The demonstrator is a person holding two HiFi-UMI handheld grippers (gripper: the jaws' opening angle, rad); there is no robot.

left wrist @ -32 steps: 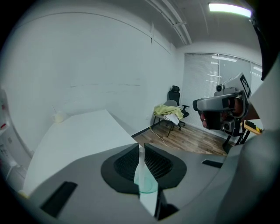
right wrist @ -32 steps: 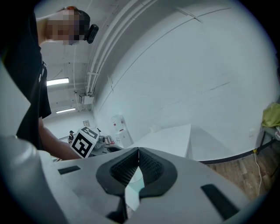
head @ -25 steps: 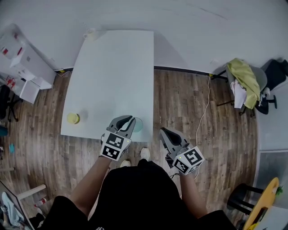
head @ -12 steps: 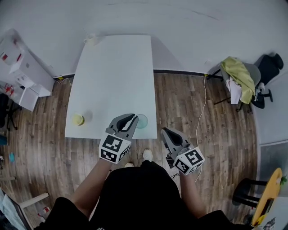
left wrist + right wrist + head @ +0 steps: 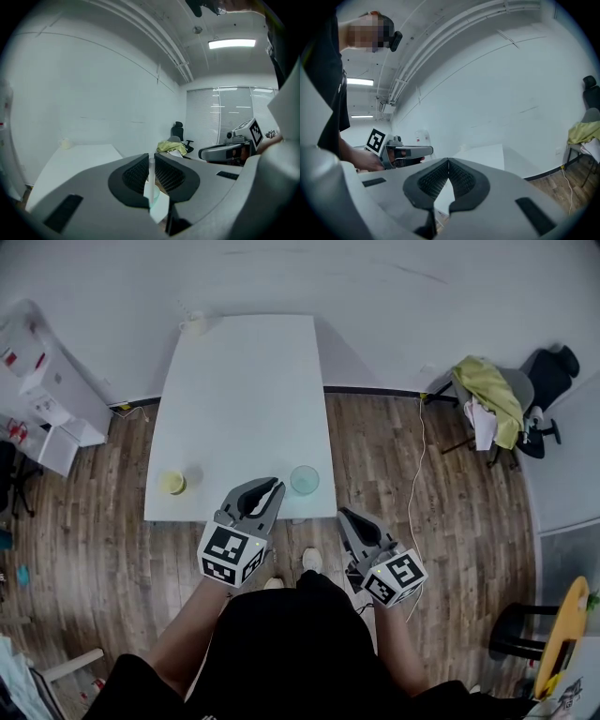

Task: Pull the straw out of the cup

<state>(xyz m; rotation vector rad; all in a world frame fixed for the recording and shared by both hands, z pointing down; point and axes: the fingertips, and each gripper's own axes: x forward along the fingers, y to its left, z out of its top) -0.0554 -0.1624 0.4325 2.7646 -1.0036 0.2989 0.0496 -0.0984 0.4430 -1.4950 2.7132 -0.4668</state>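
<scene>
A white surface (image 5: 239, 399) stands against the wall on a wood floor (image 5: 394, 460). A yellow cup (image 5: 172, 482) sits near its front left corner, a small pale object (image 5: 194, 324) at the far left corner. Right: yellow-green cloth (image 5: 489, 390), a black office chair (image 5: 550, 367). Left: white boxes (image 5: 52, 395).

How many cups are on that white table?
2 for sure: a yellow cup near the front-left edge and a teal cup at the front edge, beside the left gripper. A small pale item at the far corner might be another.
</scene>
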